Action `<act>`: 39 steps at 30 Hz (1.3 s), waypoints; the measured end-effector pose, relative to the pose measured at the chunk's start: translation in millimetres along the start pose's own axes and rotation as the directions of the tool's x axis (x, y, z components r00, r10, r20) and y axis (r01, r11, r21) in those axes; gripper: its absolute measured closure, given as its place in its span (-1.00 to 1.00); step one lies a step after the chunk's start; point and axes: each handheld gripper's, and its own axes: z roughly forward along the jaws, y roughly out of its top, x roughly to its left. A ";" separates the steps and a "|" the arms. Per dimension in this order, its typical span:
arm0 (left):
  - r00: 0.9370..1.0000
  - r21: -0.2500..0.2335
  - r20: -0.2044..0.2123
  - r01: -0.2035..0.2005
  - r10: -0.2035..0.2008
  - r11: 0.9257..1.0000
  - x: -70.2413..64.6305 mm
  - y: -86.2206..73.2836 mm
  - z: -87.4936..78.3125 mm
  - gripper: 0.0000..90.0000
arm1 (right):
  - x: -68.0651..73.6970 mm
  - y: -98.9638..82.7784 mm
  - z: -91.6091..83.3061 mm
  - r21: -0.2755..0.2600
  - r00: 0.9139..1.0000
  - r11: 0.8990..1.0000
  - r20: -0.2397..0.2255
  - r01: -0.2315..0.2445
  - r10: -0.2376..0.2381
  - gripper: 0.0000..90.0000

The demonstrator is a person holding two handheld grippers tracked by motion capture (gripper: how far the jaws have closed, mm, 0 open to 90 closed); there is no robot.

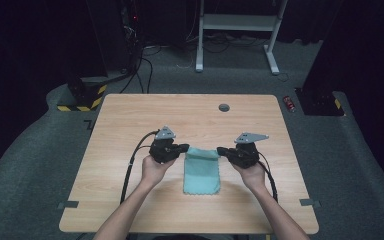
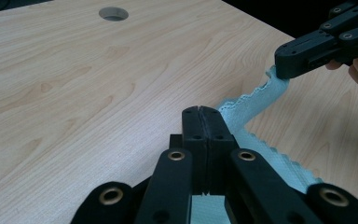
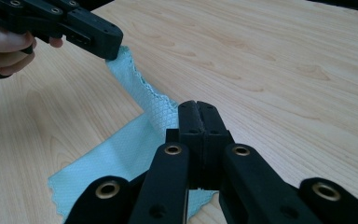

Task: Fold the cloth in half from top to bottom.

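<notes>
1. Where the left gripper [image 1: 184,148] meets the teal cloth [image 1: 201,172], its jaws are pressed fully together; in the left gripper view the two black pads meet with only a seam between them, and the cloth's scalloped edge [image 2: 256,100] comes out right at their tip; grip is on the far left corner of the cloth.
2. Right gripper [image 1: 221,150] likewise clamped tight; in the right gripper view the pads meet with no gap, and the cloth [image 3: 135,140] rises into them from the left; grip is on the far right corner.
3. Each gripper view also catches the other gripper farther off, its jaw tip [image 3: 105,42] pinching its own corner; cloth edge runs between the two corners, sagging a little; fingers of the other hand wrap that gripper's body.
4. Cloth: teal, fine diamond weave, zigzag-cut edges; narrow upright rectangle in the high view, apparently folded; far edge lifted slightly off the wooden table [image 1: 130,200] by the two grips; near part lies flat on the wood, near edge a little wavy.
5. Position: cloth sits between the two hands, at the middle of the table's near half; round cable hole [image 1: 224,107] well beyond it toward the far edge.
</notes>
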 end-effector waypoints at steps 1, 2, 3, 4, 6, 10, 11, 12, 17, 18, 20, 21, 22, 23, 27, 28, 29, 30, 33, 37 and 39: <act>1.000 0.001 0.001 -0.004 0.004 1.000 -0.3 -0.6 0.1 0.99 | 0.1 -0.6 -0.1 0.004 1.000 1.000 -0.001 -0.002 0.002 1.00; 1.000 0.000 0.002 -0.007 0.007 1.000 -0.8 -1.3 0.4 0.99 | 0.0 -1.4 -0.2 0.006 1.000 1.000 -0.002 -0.004 0.004 1.00; 1.000 0.003 0.004 -0.011 0.011 1.000 -1.4 -1.9 0.5 0.99 | -0.6 -2.2 -0.2 0.006 1.000 1.000 -0.002 -0.002 0.002 1.00; 1.000 0.005 0.005 -0.011 0.011 1.000 -2.1 -2.4 0.6 0.99 | -0.9 -3.0 -0.2 0.005 1.000 1.000 -0.003 -0.002 0.002 1.00; 1.000 0.007 0.005 -0.015 0.015 1.000 -2.8 -3.1 0.7 0.99 | -0.8 -4.7 -0.6 0.008 1.000 1.000 -0.006 -0.009 0.009 1.00; 1.000 0.013 -0.004 -0.028 0.028 1.000 -5.1 -4.0 0.2 0.99 | 1.1 -7.2 -0.8 0.010 1.000 1.000 -0.013 -0.008 0.008 1.00; 1.000 0.011 -0.001 -0.026 0.026 1.000 -4.8 -4.6 -0.2 0.99 | 2.2 -7.8 -0.8 0.010 1.000 1.000 -0.014 -0.006 0.006 1.00; 1.000 0.009 0.002 -0.024 0.024 1.000 -4.9 -5.2 -0.2 0.99 | 3.0 -8.5 -0.6 0.012 1.000 1.000 -0.018 0.001 -0.001 1.00; 0.998 0.032 -0.007 -0.058 0.058 0.998 -12.1 -11.0 2.1 0.99 | 3.3 -12.9 -0.3 0.021 1.000 1.000 -0.028 -0.005 0.005 1.00; 0.998 0.038 -0.010 -0.066 0.067 0.997 -13.3 -12.3 2.7 0.99 | 3.6 -14.5 -0.2 0.024 1.000 1.000 -0.030 -0.008 0.009 1.00; 0.997 0.047 -0.010 -0.076 0.077 0.996 -15.3 -14.9 3.2 0.99 | 4.7 -16.8 0.1 0.028 0.999 1.000 -0.034 -0.007 0.008 1.00; 0.996 0.055 -0.011 -0.085 0.086 0.995 -16.4 -16.5 3.5 0.99 | 5.7 -18.0 0.1 0.033 0.999 0.999 -0.037 -0.008 0.009 1.00; 0.996 0.059 -0.012 -0.089 0.090 0.994 -17.4 -17.3 3.6 0.99 | 6.9 -19.3 0.3 0.035 0.999 0.999 -0.039 -0.003 0.004 1.00; 0.996 0.061 -0.012 -0.092 0.093 0.994 -18.3 -18.5 3.5 0.99 | 7.5 -20.1 0.3 0.035 0.999 0.999 -0.041 0.001 0.001 1.00; 0.996 0.067 -0.005 -0.093 0.093 0.993 -20.4 -23.9 3.4 0.99 | 12.0 -23.9 -0.1 0.043 0.999 0.999 -0.043 0.019 -0.017 1.00; 0.996 0.067 -0.003 -0.090 0.090 0.994 -20.9 -25.6 3.6 0.99 | 13.4 -24.9 -0.3 0.049 0.999 0.999 -0.044 0.019 -0.017 1.00; 0.995 0.071 -0.003 -0.095 0.095 0.993 -21.0 -27.2 3.7 0.99 | 14.2 -26.0 -0.4 0.052 0.999 0.998 -0.045 0.024 -0.021 1.00; 0.995 0.075 -0.003 -0.095 0.096 0.993 -21.4 -28.6 4.0 0.99 | 14.8 -27.1 -0.4 0.052 0.999 0.998 -0.045 0.029 -0.026 1.00; 0.996 0.077 0.000 -0.091 0.092 0.993 -22.3 -31.7 4.0 0.99 | 16.2 -29.9 -0.1 0.060 0.998 0.998 -0.052 0.023 -0.020 1.00; 0.995 0.081 0.001 -0.096 0.096 0.992 -23.6 -34.5 3.4 0.99 | 17.7 -33.0 1.2 0.066 0.998 0.998 -0.060 0.022 -0.018 1.00; 0.995 0.082 0.003 -0.095 0.095 0.992 -24.1 -35.8 3.6 0.99 | 18.4 -34.6 1.3 0.070 0.998 0.997 -0.065 0.020 -0.015 1.00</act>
